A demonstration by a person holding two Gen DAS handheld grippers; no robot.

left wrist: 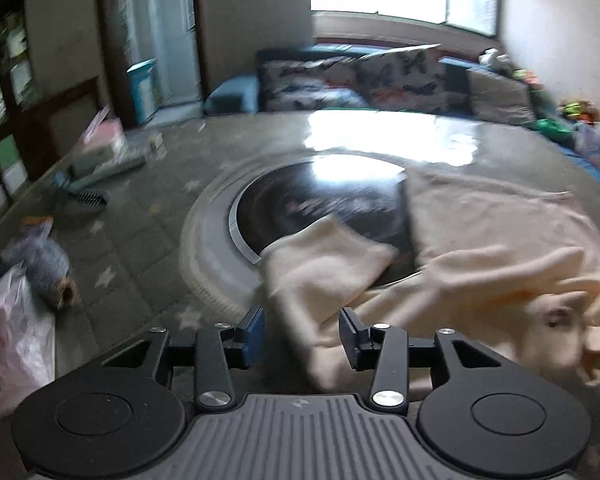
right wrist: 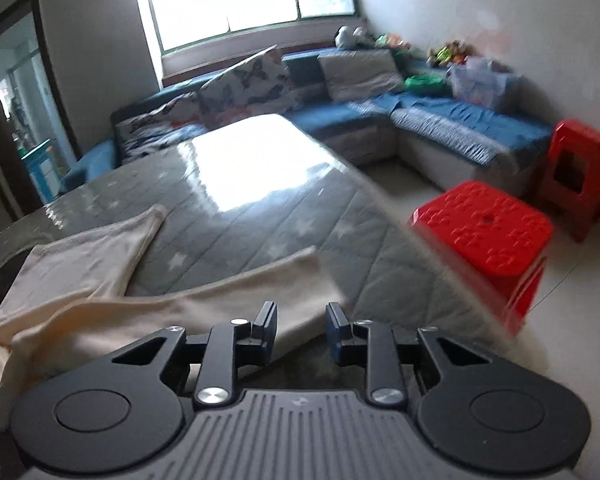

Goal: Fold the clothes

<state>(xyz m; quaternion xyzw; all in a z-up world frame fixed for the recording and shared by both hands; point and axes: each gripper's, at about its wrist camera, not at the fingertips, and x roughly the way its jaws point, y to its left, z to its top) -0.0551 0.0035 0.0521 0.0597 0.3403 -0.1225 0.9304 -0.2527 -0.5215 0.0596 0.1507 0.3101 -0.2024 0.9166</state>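
Note:
A cream garment (left wrist: 480, 264) lies crumpled on the grey star-patterned table cover (left wrist: 148, 216), partly over a round black glass inset (left wrist: 320, 204). One sleeve end (left wrist: 324, 264) reaches toward my left gripper (left wrist: 302, 332), whose jaws are open with cloth lying between and below them. In the right wrist view the same garment (right wrist: 100, 280) spreads at the left, with a long strip (right wrist: 260, 288) running to my right gripper (right wrist: 301, 328). That gripper is open, just above the strip's near end.
A blue sofa with patterned cushions (right wrist: 252, 84) stands behind the table. Two red plastic stools (right wrist: 492, 240) stand right of the table edge. A hairbrush (left wrist: 86, 200), boxes (left wrist: 100, 148), a plush toy (left wrist: 44, 260) and a plastic bag (left wrist: 8, 340) lie on the table's left.

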